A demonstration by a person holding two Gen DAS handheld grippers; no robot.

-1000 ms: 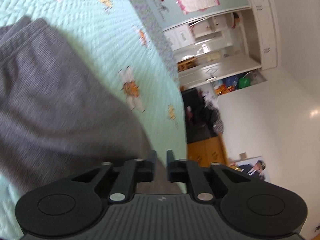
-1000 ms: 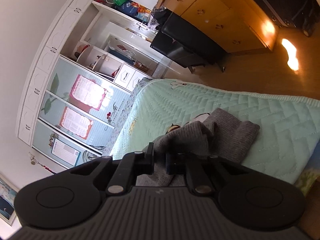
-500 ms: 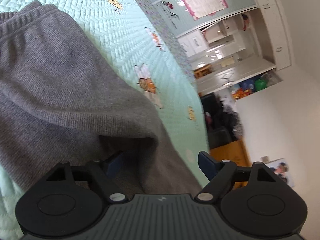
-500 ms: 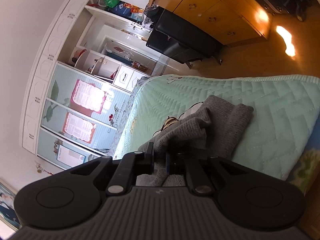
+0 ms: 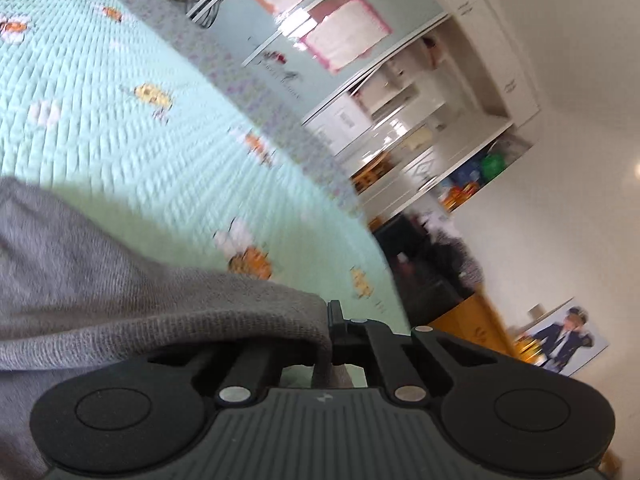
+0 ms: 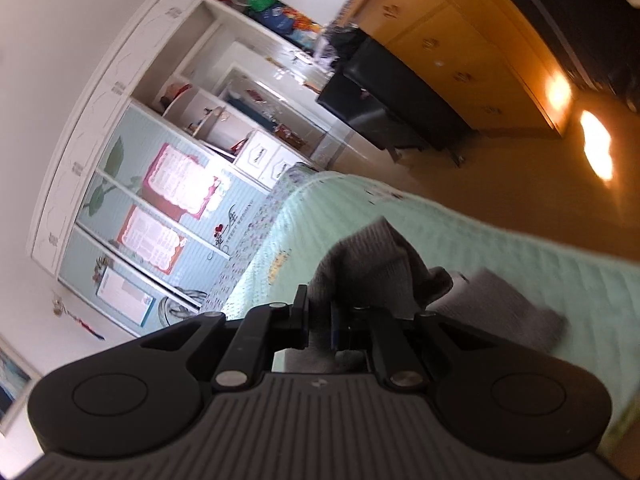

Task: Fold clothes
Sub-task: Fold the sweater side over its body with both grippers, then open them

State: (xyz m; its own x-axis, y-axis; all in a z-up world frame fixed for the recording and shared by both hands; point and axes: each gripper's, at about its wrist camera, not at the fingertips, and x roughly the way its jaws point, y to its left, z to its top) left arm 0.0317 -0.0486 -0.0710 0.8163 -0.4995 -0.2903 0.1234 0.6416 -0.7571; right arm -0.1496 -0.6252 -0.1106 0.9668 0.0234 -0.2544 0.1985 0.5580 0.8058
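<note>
Both tools grip the grey knitted garment (image 5: 100,280) over the mint-green quilted bed (image 5: 120,140).
The left tool (image 5: 330,320) has just closed, pinching its hem; the right tool (image 6: 318,316) is clamped on bunched fabric.

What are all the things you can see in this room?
Grey garment: one, grey knit, on the bed, one part lifted.
Quilt: one, mint green with bee pictures, covering the bed.
Wardrobe: one, white with pale blue doors and pink posters, beyond the bed.
Shelves: white, in the wardrobe, full of small things too blurry to name.
Wooden dresser: one, orange-brown, across the floor.
Black bench: one, next to the dresser.
Picture on the wall: one, figure in dark blue.
Left tool: one, black, shut on the garment's edge.
Right tool: one, black, shut on the garment.
</note>
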